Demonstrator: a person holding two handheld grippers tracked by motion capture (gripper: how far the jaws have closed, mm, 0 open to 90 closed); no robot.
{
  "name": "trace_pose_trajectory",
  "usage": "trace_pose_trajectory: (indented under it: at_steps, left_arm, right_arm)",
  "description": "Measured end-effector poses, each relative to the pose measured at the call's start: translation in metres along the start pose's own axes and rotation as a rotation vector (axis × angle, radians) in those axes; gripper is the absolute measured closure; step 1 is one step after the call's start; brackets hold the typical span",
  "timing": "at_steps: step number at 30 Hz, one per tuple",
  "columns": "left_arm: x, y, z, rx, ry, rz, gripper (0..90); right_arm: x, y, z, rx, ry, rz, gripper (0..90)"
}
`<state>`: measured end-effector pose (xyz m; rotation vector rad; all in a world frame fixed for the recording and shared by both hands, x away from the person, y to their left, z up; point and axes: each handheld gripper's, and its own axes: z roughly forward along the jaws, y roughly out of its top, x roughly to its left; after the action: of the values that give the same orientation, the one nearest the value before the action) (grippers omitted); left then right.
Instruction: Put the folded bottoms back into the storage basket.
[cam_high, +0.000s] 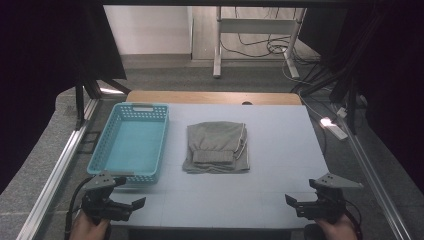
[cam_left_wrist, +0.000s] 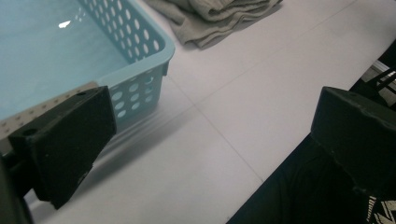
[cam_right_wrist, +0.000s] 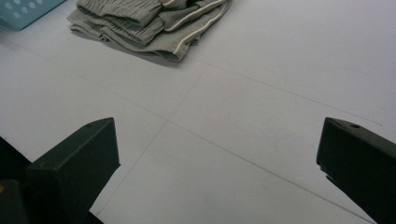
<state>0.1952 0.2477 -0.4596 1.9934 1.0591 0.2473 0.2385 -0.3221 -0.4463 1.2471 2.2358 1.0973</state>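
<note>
A pale table (cam_high: 270, 150) carries two things: one light blue perforated basket (cam_high: 107, 145) at the left, with nothing in it, and one folded grey garment (cam_high: 216, 146) with pale piping lying flat near the middle, just beside the basket but not touching it. Two tongs are held at the near edge, one in each hand. The left tongs (cam_high: 131, 190) sit at the near left, close to the basket's front corner, jaws spread apart and holding nothing. The right tongs (cam_high: 291, 200) sit at the near right over bare table, well apart from the garment, jaws likewise spread and gripping nothing. In the left gripper view the basket's near corner and part of the garment's edge are visible, both cut off by the frame. In the right gripper view the garment's folded layers lie ahead, its far part cut off at the top. What kind of garment it is cannot be told. Beyond the table are one table frame (cam_high: 255, 30) and loose cables (cam_high: 265, 47) on the floor.
</note>
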Motion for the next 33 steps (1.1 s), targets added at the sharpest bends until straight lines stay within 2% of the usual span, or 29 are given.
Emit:
trace_pose_trajectory:
  at_steps: [7, 20, 25, 31, 33]
  left_arm:
    - [0.001, 0.002, 0.004, -0.009, -0.044, 0.023, 0.0]
    - [-0.001, 0.01, 0.011, -0.012, -0.045, 0.081, 0.0]
    - [-0.001, 0.014, 0.014, -0.015, -0.071, 0.045, 0.0]
    - [-0.004, 0.018, 0.02, 0.001, -0.066, 0.065, 0.0]
    - [-0.004, 0.019, 0.021, 0.005, -0.084, 0.063, 0.0]
  right_arm:
    - [0.001, 0.0, 0.001, 0.009, -0.002, -0.012, 0.0]
    - [0.002, 0.0, 0.001, 0.01, -0.003, -0.021, 0.0]
    - [0.002, 0.0, 0.001, 0.009, -0.003, -0.021, 0.0]
    - [0.002, 0.0, 0.002, 0.012, -0.006, -0.022, 0.0]
    - [0.003, 0.0, 0.001, 0.011, -0.007, -0.022, 0.0]
